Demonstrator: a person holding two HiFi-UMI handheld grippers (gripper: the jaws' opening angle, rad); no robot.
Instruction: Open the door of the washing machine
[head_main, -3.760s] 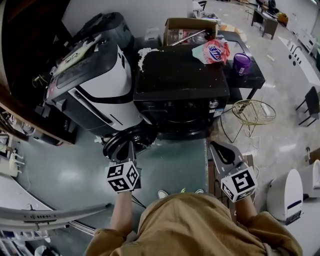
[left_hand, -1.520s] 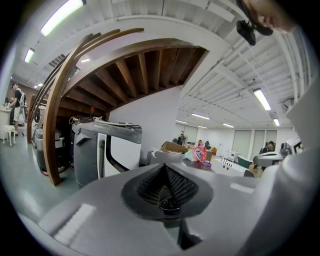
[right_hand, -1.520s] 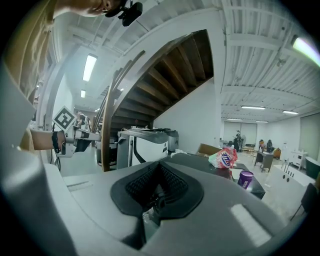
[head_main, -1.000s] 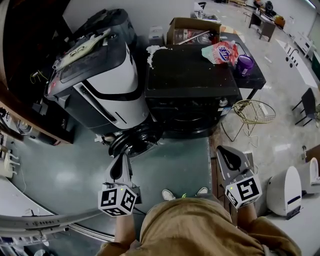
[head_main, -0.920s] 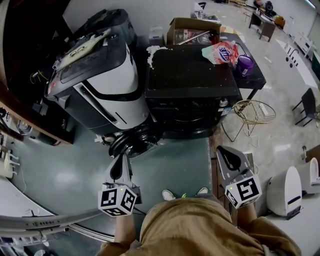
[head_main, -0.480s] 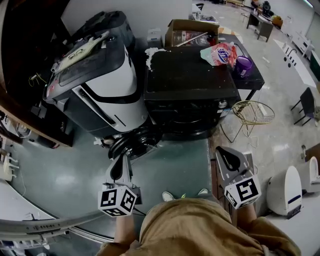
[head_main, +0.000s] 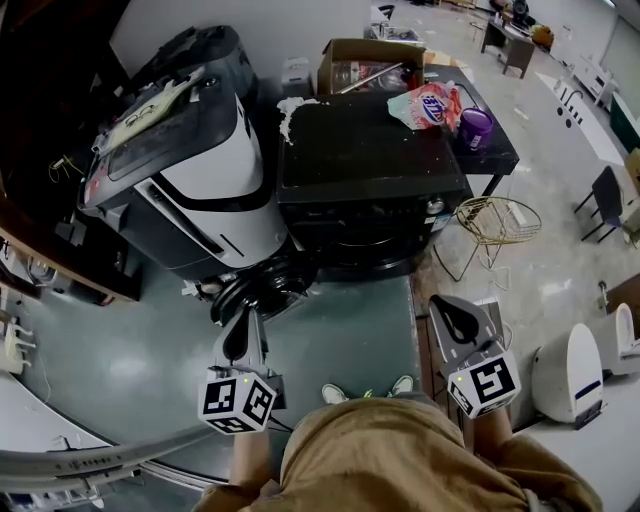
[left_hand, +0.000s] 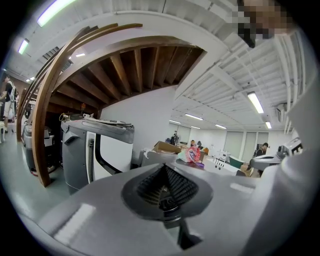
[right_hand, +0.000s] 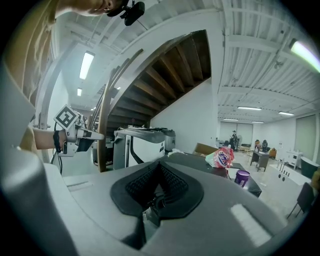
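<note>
Washing machine (head_main: 365, 190), black, front-loading; stands on green floor (head_main: 340, 330), close against white and grey appliance (head_main: 200, 170) at its left; door (head_main: 258, 288), round and dark, open at machine's lower left front, hanging beside that appliance's base; left tongs (head_main: 245, 320), clenched, pads (left_hand: 150, 187) pressed together with nothing between; tip just short of open door's rim, contact not discernible; marker cube at the person's end; right tongs (head_main: 445, 303), likewise clenched and empty, pads (right_hand: 140, 186) meeting; held well apart from door, over floor off machine's right front, near wire basket (head_main: 497, 222); detergent bag (head_main: 425, 103), pink and white, lies at far right corner of machine top; purple tub (head_main: 473, 127), lidded, stands on dark worktop (head_main: 495, 158) just right of machine; cardboard box (head_main: 365, 60), open, sits behind machine; white smear marks far left corner of machine top.
</note>
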